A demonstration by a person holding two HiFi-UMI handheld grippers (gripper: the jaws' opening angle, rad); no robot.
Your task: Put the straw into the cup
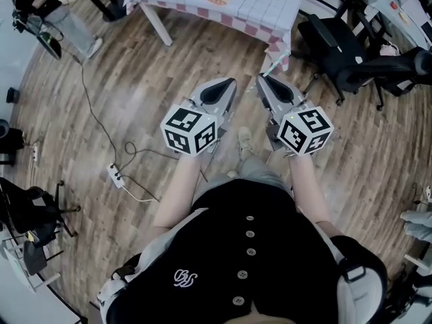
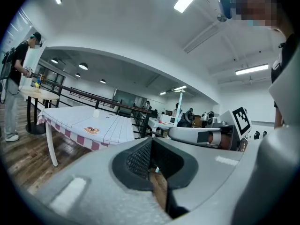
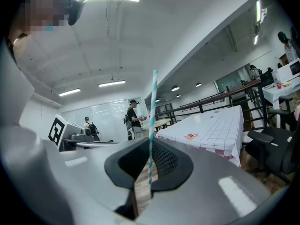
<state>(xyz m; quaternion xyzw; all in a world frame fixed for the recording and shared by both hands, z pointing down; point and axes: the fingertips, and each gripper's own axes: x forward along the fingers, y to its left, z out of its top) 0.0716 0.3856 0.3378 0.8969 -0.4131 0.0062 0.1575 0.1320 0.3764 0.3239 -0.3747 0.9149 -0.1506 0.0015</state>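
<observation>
My right gripper (image 1: 260,78) is shut on a teal-and-white striped straw (image 1: 273,63), which stands upright from its jaws (image 3: 153,116). My left gripper (image 1: 231,82) is beside it, shut, with nothing between its jaws in the left gripper view (image 2: 153,168). Both point almost level toward a table with a white checked cloth (image 1: 270,5). A small white cup (image 2: 96,112) stands on that table, some way ahead of both grippers; it also shows in the right gripper view (image 3: 198,119). I cannot make out the cup in the head view.
I stand on a wooden floor. Black office chairs (image 1: 337,46) stand right of the table, one close by (image 3: 276,144). A power strip with its cable (image 1: 116,175) lies on the floor at left. A person (image 2: 16,78) stands at a round table far left.
</observation>
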